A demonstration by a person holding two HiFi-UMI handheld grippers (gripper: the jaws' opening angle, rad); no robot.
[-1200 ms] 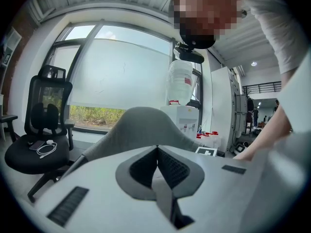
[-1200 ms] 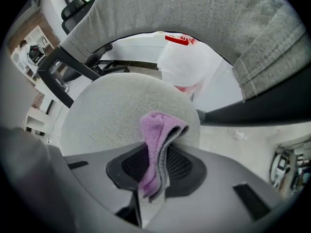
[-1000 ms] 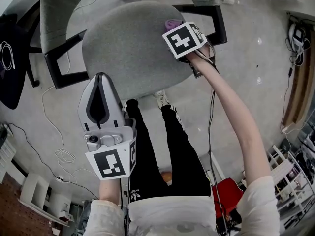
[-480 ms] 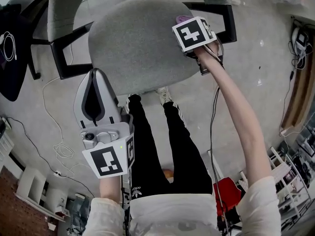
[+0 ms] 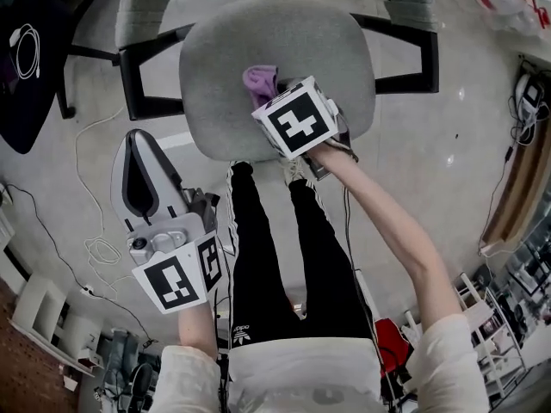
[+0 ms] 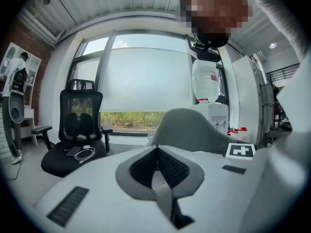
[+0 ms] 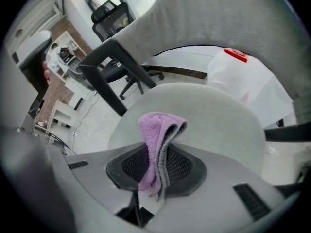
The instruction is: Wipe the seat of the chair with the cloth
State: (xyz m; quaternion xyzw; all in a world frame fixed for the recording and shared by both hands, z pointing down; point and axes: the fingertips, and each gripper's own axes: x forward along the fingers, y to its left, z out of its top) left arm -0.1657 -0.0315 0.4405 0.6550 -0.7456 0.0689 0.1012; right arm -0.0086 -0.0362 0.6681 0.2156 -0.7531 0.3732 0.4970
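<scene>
A grey upholstered chair seat (image 5: 258, 37) with black armrests fills the top of the head view. My right gripper (image 5: 265, 93) hovers over the seat's front middle, shut on a folded purple cloth (image 5: 261, 80). In the right gripper view the cloth (image 7: 158, 140) stands pinched between the jaws, its fold pointing at the seat (image 7: 209, 115). My left gripper (image 5: 138, 149) is held off the seat's front left over the floor, jaws shut with nothing between them. The left gripper view looks across the room at the grey chair back (image 6: 187, 127).
A black office chair (image 6: 77, 130) with a cable and a phone on its seat stands to the left. Black armrests (image 5: 142, 76) flank the grey seat. A white cable (image 5: 95, 248) trails over the floor. The person's legs (image 5: 284, 256) stand just before the seat's front edge.
My right gripper has carried the cloth from the seat's right side leftward and nearer, to the front middle. The left gripper stayed off the seat, drifting a little left.
</scene>
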